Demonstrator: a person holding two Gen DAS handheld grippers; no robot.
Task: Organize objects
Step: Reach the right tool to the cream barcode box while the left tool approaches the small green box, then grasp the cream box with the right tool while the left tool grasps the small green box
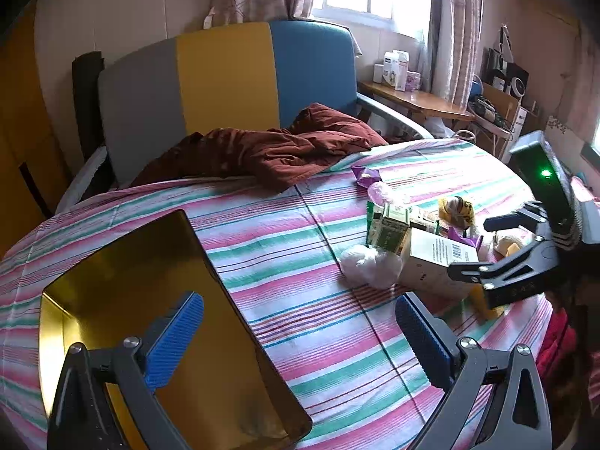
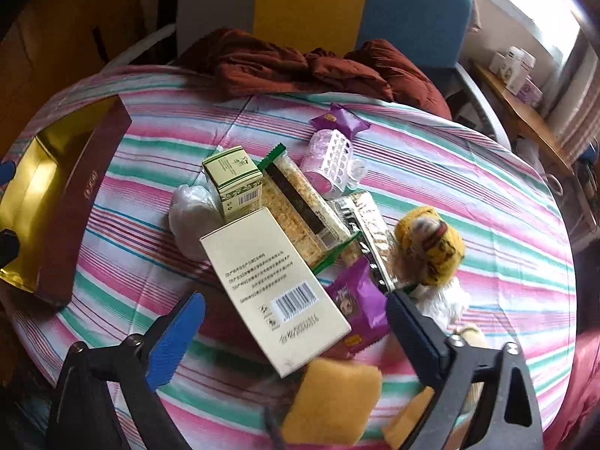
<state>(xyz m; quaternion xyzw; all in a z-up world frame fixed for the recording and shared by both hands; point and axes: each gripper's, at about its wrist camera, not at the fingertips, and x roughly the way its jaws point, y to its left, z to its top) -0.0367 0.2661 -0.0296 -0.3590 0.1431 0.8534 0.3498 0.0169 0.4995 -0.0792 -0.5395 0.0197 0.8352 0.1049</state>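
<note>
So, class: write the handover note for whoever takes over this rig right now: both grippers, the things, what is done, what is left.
Left gripper: open, empty, above the gold-lined box at the cloth's left.
Right gripper: open, holding nothing, over the pile; the long cream carton lies between its fingers.
Pile at centre: small green carton, snack bars, purple packets, plush tiger, yellow sponge.
Done: nothing is in the box.
Left: the whole pile.

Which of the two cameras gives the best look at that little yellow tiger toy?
The right wrist view: the tiger toy lies close and unobstructed. The left wrist view shows it small, far off, behind the boxes.
</note>
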